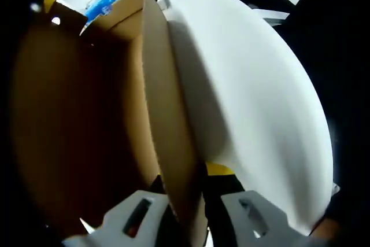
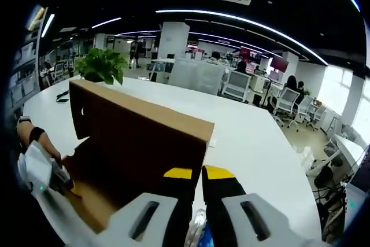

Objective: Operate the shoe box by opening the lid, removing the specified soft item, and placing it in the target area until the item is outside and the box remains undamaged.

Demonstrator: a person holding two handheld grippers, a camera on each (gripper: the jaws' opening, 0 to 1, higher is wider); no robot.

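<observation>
A white table [image 2: 254, 137] in an open office carries the cardboard box [image 2: 139, 137] — left gripper [image 1: 191, 209] clamps its wall; right gripper [image 2: 193, 192] seems nearly closed, contents unclear.

One cardboard shoe box [image 2: 139, 137], one white table [image 2: 254, 137], one potted plant [image 2: 103, 65], two grippers: left [image 1: 184, 215], right [image 2: 191, 212].

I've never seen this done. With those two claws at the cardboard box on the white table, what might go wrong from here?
Two risks, as a judgement:
1. The left gripper straddles a thin cardboard wall of the box. A hard squeeze or twist could crease or tear it.
2. The right gripper has something shiny, blue and clear between its closed tips, too hidden to identify. It could slip out while being carried to the white table.
</observation>
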